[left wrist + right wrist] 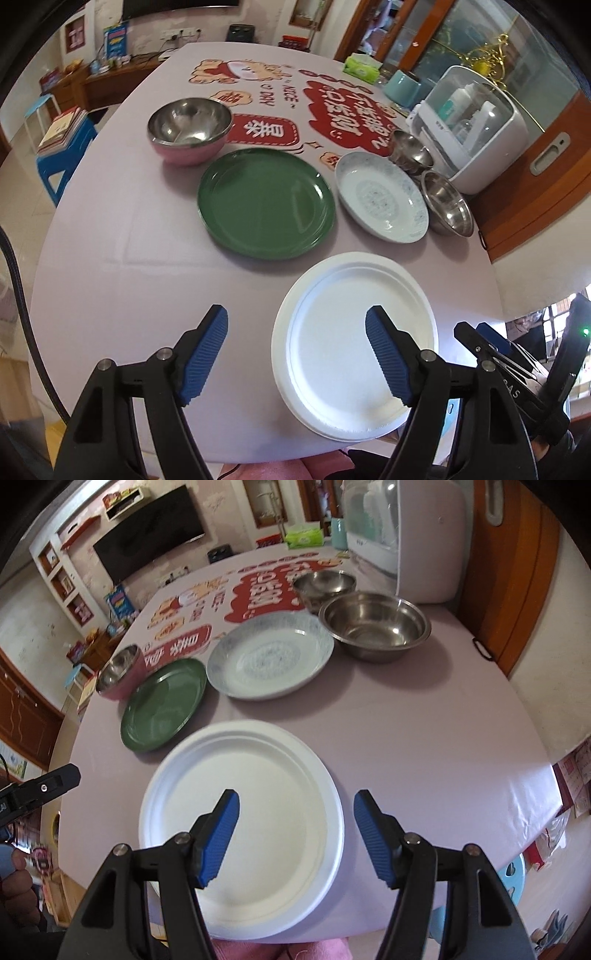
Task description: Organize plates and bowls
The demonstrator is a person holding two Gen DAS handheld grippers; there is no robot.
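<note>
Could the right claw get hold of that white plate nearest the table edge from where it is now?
Probably yes. The right claw is open and sits just above the white plate, with nothing between them. The green plate and patterned plate lie farther back, out of the way.

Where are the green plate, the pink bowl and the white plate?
green plate (266, 203), left wrist view, centre of its flat face.
pink bowl (184, 155), left wrist view, pink outer wall.
white plate (258, 805), right wrist view, its flat middle.
</note>
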